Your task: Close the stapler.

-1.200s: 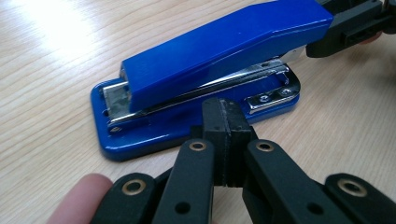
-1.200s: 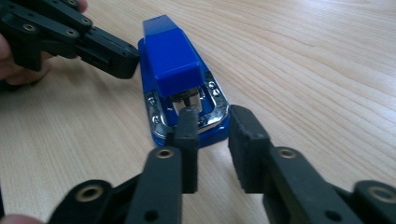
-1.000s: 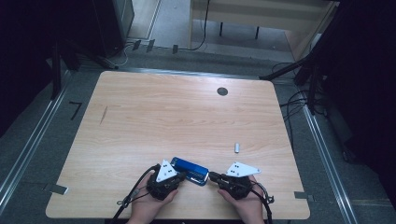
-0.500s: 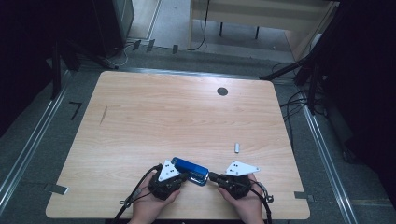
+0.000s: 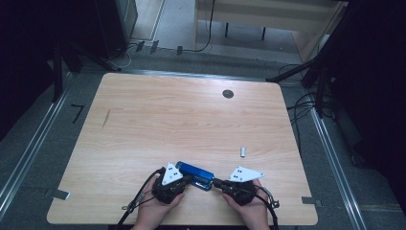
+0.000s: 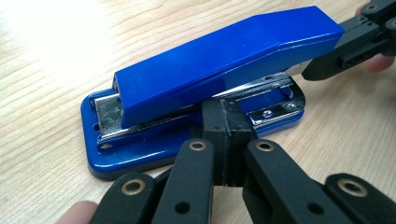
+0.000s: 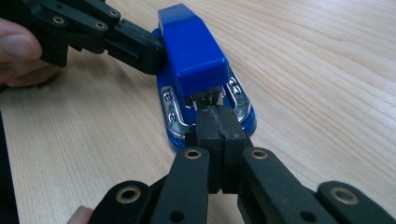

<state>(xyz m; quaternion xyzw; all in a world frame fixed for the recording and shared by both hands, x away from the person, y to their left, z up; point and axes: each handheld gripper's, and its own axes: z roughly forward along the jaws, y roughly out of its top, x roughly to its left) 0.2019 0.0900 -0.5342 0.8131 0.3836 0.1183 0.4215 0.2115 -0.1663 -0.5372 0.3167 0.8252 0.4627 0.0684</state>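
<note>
A blue stapler (image 5: pixel 195 174) lies on the wooden table (image 5: pixel 191 120) near its front edge, its top arm raised a little over the metal rail (image 6: pixel 261 86). In the left gripper view, my left gripper (image 6: pixel 229 123) is shut, its tip against the stapler's (image 6: pixel 224 60) long side, under the top arm. My right gripper (image 7: pixel 217 119) is also shut, with its tip touching the end of the stapler (image 7: pixel 191 46). In the high view the left gripper (image 5: pixel 190 179) and right gripper (image 5: pixel 214 182) flank the stapler, each held by a hand.
A small white cylinder (image 5: pixel 242 152) lies right of and beyond the stapler. A dark round hole (image 5: pixel 228 94) sits near the table's far edge. Cables run over the floor behind and to the right of the table.
</note>
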